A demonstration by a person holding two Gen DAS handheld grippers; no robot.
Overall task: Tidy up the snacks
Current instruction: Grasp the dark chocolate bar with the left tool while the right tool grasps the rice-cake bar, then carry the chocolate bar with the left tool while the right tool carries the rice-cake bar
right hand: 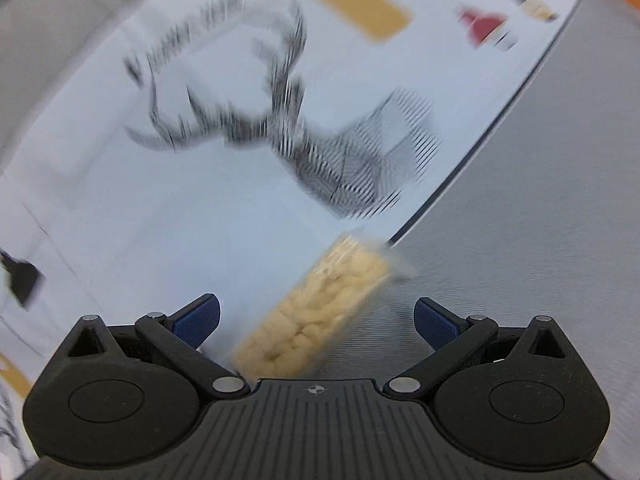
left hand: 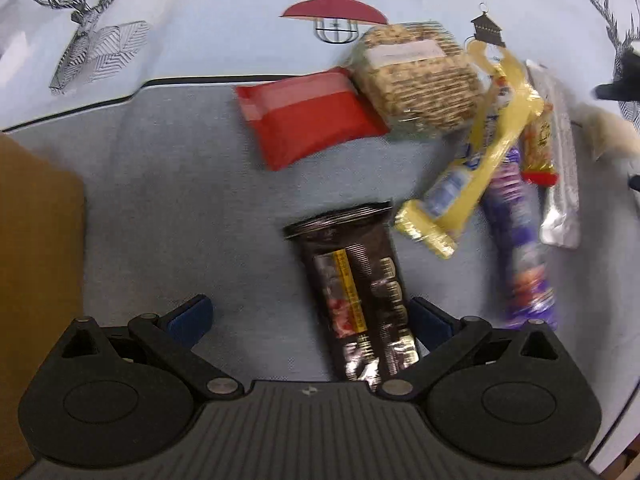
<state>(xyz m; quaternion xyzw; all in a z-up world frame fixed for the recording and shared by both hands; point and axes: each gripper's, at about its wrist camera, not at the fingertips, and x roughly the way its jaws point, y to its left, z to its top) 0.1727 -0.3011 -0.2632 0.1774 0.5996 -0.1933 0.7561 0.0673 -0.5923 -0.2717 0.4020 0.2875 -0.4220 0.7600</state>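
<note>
The left tool (left hand: pixel 310 320) hangs above the grey worktop (left hand: pixel 160 208) with its two blue-padded fingers (left hand: pixel 192 316) spread wide apart. One dark brown snack packet (left hand: pixel 356 296) lies lengthwise between them; whether the right-hand pad touches the packet's edge cannot be told, and the left-hand pad is well clear of it, so nothing is gripped.

Further along the worktop lie six more snacks, counted as follows:

- One red pouch (left hand: pixel 308 116), flat, beyond the dark packet.
- One clear pack of brown cereal cakes (left hand: pixel 416 80), touching the red pouch's far right corner.
- One yellow packet (left hand: pixel 468 176), tilted, resting over the neighbouring snacks.
- One purple tube-shaped packet (left hand: pixel 520 256), just right of the yellow one and partly under it.
- One small orange packet with a red end (left hand: pixel 538 148), between the yellow and silver packets.
- One silver packet (left hand: pixel 560 184), outermost on the right.

One brown box edge (left hand: pixel 36 240) stands at the left side of the worktop. A pale cloth printed with deer heads and lamps (left hand: pixel 224 40) covers the surface behind.

The right tool (right hand: pixel 316 320) is likewise wide open, its two blue pads (right hand: pixel 436 322) set apart. One clear pack of pale puffed-rice cake (right hand: pixel 316 320) lies diagonally between them, touching neither pad, across the border where the printed cloth meets the grey worktop. This view is heavily blurred.
</note>
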